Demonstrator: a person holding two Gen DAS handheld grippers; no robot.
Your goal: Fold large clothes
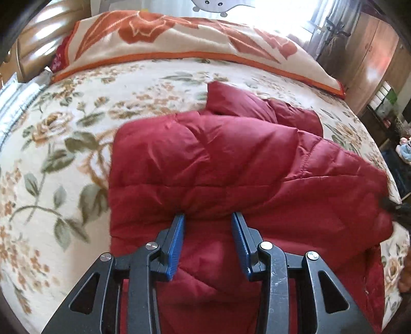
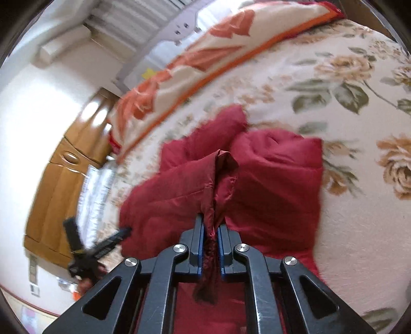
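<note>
Bright daylight pours in from a window at the top of the left wrist view, so strong it turns white there. The wardrobe shines with glare. Both pictures bend round at the edges, with dark corners. The flowered bed cover looks smeared at the sides. The red jacket is fuzzy along its edges.

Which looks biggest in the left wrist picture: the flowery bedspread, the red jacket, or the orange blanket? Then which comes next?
1. Flowery bedspread, which spreads across most of the view.
2. Red jacket, though it lies nearest the camera, so it looks bigger than it is.
3. Orange blanket, farthest away and partly cut off, so its true size is unsure.
</note>
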